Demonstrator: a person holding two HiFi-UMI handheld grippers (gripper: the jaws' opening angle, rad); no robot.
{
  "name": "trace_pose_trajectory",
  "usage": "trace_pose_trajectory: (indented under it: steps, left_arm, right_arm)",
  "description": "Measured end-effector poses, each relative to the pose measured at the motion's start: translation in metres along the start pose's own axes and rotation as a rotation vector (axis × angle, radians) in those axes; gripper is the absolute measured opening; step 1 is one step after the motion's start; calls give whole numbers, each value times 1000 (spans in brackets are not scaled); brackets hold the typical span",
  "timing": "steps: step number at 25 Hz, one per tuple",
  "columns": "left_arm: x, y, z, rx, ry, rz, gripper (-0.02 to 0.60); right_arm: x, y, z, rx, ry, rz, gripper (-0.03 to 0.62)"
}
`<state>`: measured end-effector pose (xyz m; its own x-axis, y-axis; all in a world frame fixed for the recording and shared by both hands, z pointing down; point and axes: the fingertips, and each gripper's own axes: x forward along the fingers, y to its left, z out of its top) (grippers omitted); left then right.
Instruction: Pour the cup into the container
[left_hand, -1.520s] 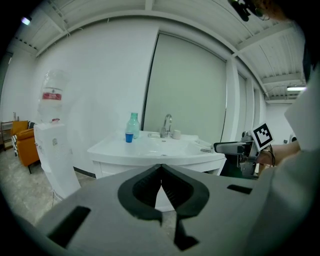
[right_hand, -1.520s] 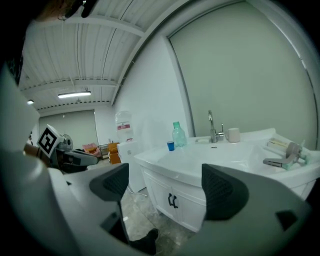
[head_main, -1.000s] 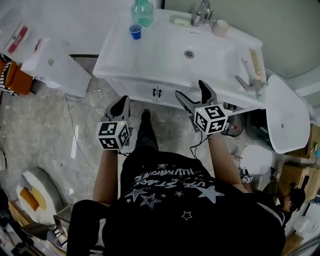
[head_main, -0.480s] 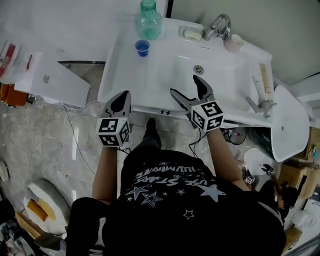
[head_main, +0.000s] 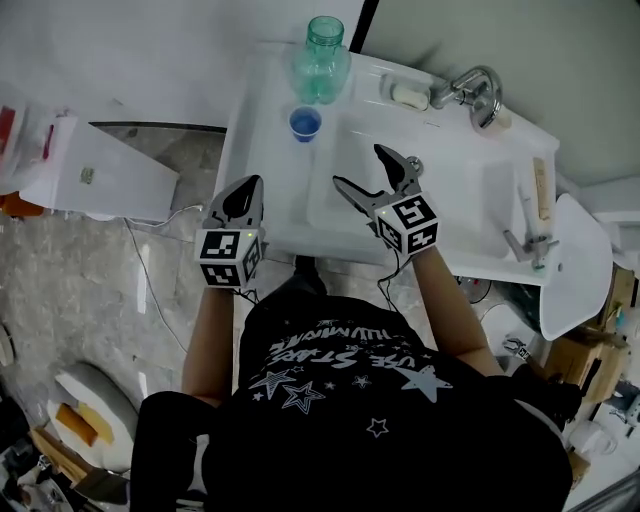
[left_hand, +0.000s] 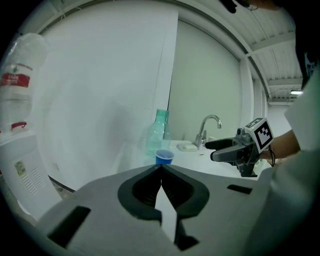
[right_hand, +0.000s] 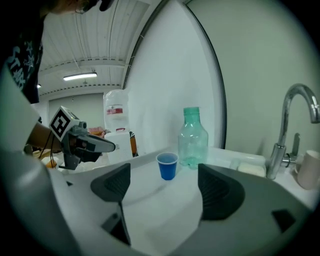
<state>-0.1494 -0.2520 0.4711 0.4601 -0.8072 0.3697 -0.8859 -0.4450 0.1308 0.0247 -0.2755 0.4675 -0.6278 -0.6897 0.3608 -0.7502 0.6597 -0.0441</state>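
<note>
Jaws first: left gripper (left_hand: 161, 168) clenched, pads meeting tip to tip, nothing between them. Only the left gripper view shows this clearly; in head view the left gripper (head_main: 246, 192) is just a dark wedge. Right gripper (right_hand: 165, 183) released, jaws wide apart and empty, w/ the cup (right_hand: 167, 165) framed in the gap but well beyond the tips, no contact. Head view confirms: right gripper (head_main: 361, 168) spread over the sink (head_main: 268, 205) basin, left one over the front rim at approx 7 o'clock of the cup.

Cup (head_main: 305, 123) is small, blue, on the flat sink deck: 11 o'clock of the right gripper, 1 o'clock of the left. Stands upright, mouth up, long axis vertical. Bottle (head_main: 322, 60), clear green, stands just beside it at 12–1 o'clock, near the wall, neck up, long axis vertical too. Can't tell if cup and bottle touch.

View diffs: left gripper view has the cup (left_hand: 164, 157) peeking above the shut tips, bottle (left_hand: 158, 133) behind it, faucet (left_hand: 207, 128) and the right gripper (left_hand: 216, 150) at 3 o'clock. Right gripper view has the bottle (right_hand: 193, 136) at 1 o'clock of the cup, faucet (right_hand: 296, 116) at far 3 o'clock, left gripper (right_hand: 102, 146) at 9 o'clock. Soap bar (head_main: 410, 96) by the faucet (head_main: 470, 90) reads clearly only in head view.
</note>
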Motion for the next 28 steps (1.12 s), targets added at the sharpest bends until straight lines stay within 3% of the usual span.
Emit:
trace_pose_trajectory:
  steps: [18,28]
  left_arm:
    - [64,63,-4,-31,51,12,11]
    - [75,73,-15,-49,86,21,11]
  right_arm:
    - [128,-5,-35,-78,103,149,408]
    - [165,-5,-34,-53,58,175,383]
